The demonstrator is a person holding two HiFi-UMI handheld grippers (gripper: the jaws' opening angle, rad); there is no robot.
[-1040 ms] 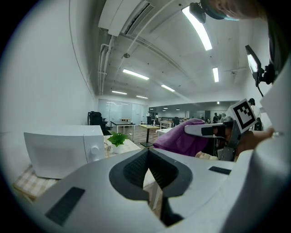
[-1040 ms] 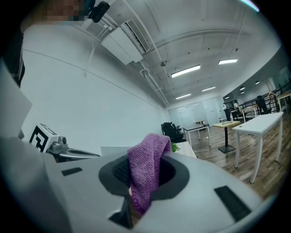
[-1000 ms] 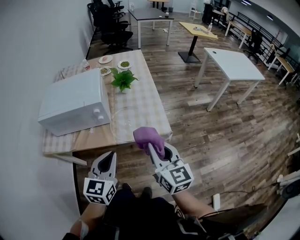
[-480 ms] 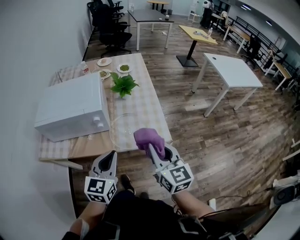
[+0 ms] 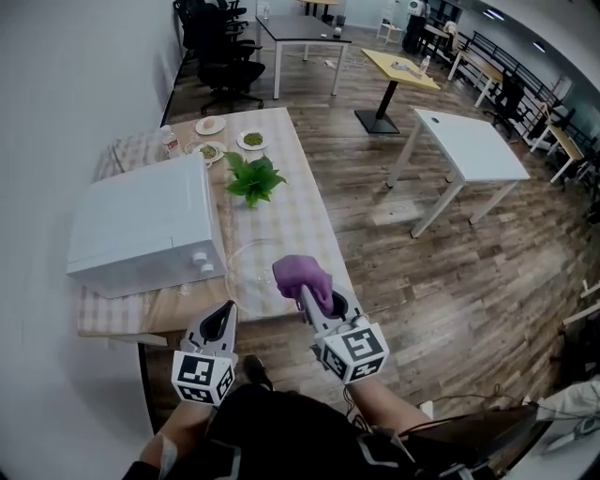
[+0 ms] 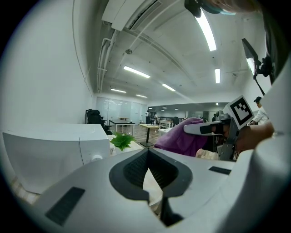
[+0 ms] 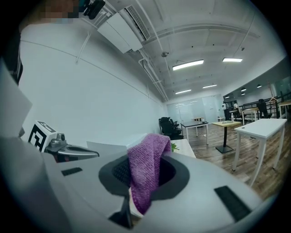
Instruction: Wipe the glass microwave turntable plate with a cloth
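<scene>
**Head view.** One long table (image 5: 309, 220) under a checked covering stands against the wall. On it sits one white microwave (image 5: 141, 230). Just beside it is one leafy green plant (image 5: 253, 178), and beyond the plant are three small dishes (image 5: 251, 140). The glass turntable plate (image 5: 246, 267) lies flat on the covering near the table's near end, just right of the microwave's front corner. Two grippers are in view at the bottom, each with one marker cube. The left gripper (image 5: 226, 311) points at the table's near edge with its jaws drawn to a point and nothing between them. The right gripper (image 5: 306, 292) pinches one purple cloth (image 5: 300, 275), which bunches above the plate's right rim. Whether the cloth touches the glass cannot be told. Three more tables stand well apart on the wood floor: a white one (image 5: 469, 136), a yellow one (image 5: 401, 66) and a dark one (image 5: 300, 28).

**Left gripper view.** The left gripper (image 6: 146, 154) has its jaw tips together and is empty. The microwave (image 6: 50, 150) fills the left side and the plant (image 6: 122, 140) is beside it. The purple cloth (image 6: 182, 139) hangs from the right gripper (image 6: 207, 129) at right.

**Right gripper view.** The right gripper (image 7: 142, 179) is clamped on the purple cloth (image 7: 145, 166), which folds up and over from between its jaws. The left gripper (image 7: 68, 151) shows at left.
</scene>
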